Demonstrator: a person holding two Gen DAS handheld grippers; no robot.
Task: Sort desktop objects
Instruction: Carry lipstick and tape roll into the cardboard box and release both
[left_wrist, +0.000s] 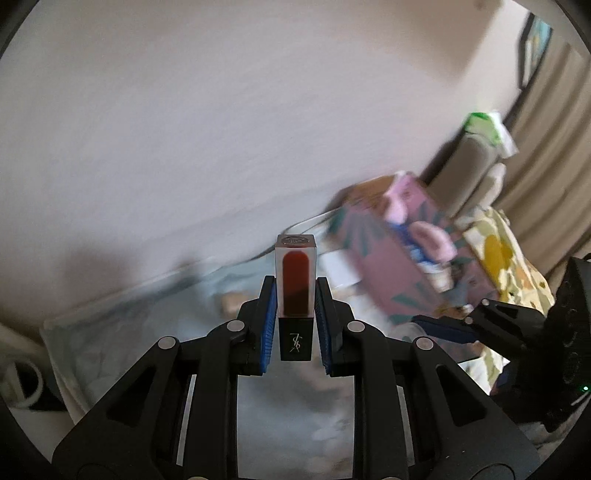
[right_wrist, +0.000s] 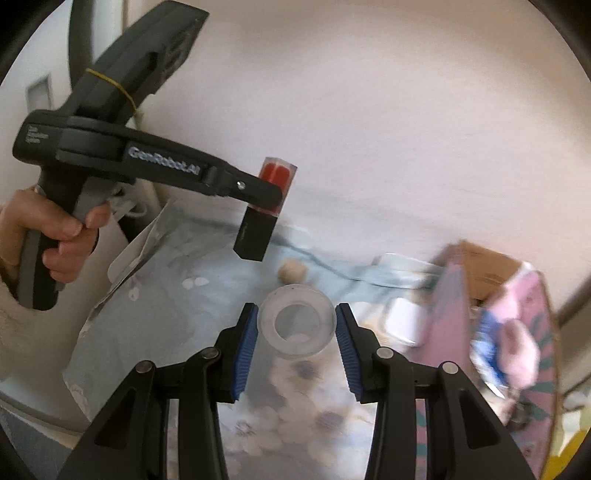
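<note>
A lip-colour tube (left_wrist: 295, 295) with a clear body of red liquid and a black cap is pinched upright between the blue pads of my left gripper (left_wrist: 295, 284), which is shut on it. In the right wrist view the same tube (right_wrist: 275, 173) hangs in the air, tilted, in the left gripper (right_wrist: 271, 194), which a person's hand (right_wrist: 62, 229) holds. My right gripper (right_wrist: 296, 310) is shut on a clear tape roll (right_wrist: 297, 321), whose hole faces the camera. Both are lifted above the cloth. The right gripper (left_wrist: 439, 328) shows at the right edge of the left wrist view.
A pale blue floral cloth (right_wrist: 177, 280) covers the table below. A pink patterned box (right_wrist: 443, 314) holding pink and blue items stands at the right, and shows as the pink box (left_wrist: 402, 258) in the left wrist view. A small beige lump (right_wrist: 291, 271) lies on the cloth. Behind is a white wall.
</note>
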